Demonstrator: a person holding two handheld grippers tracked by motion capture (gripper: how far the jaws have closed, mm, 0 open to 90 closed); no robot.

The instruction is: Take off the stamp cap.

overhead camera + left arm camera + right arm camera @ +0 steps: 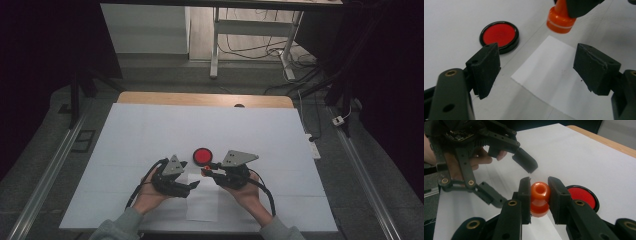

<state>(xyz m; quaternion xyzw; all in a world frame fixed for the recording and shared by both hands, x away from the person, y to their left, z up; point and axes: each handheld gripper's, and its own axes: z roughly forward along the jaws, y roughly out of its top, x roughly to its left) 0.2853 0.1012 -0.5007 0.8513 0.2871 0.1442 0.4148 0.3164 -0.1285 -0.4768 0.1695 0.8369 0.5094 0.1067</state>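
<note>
My right gripper [539, 192] clamps the orange stamp [539, 198] above the paper [554, 75], left gripper [536, 72] jaws apart; next, press down squarely.

The worktop [150, 130] carries a white cover with a wooden edge exposed at the far side. Behind it stand a white desk frame [215, 45], loose cables [260, 50] and a white plug adapter [339, 120] on the floor.

Orange stamp [560, 18] top cut off
</note>
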